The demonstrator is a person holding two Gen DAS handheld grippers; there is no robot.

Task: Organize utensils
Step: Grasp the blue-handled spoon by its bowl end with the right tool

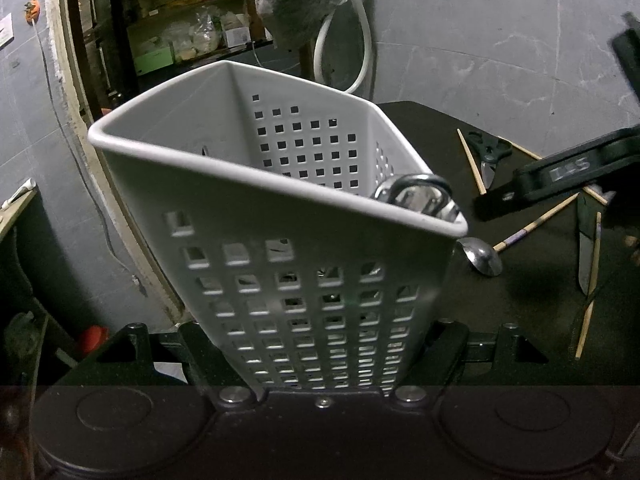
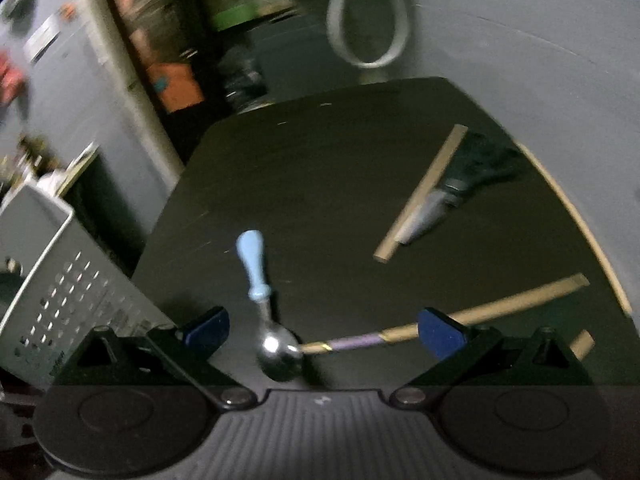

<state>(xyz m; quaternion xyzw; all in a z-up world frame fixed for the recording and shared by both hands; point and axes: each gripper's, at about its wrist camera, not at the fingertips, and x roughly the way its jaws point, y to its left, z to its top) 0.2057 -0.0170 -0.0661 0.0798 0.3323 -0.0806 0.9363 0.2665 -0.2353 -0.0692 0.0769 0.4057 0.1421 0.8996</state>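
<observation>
Currently, the left gripper (image 1: 316, 360) is clamped on the white basket (image 1: 248, 208), tilted above the dark table (image 2: 320, 184); one metal piece (image 1: 416, 196) already sits inside. To its right, the right gripper (image 2: 324, 332) is spread wide over the blue-handled spoon (image 2: 276, 344), not touching. Chopsticks (image 2: 500, 308), scissors (image 1: 490, 152) and a knife (image 1: 586, 248) remain loose, so most sorting appears outstanding.

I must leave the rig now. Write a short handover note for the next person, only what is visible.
Left gripper: shut on the white basket, tilted.
Right gripper: open, empty, over the blue-handled spoon.
Done: one metal utensil is in the basket.
Left on the table: the spoon, chopsticks, scissors, a knife.
</observation>
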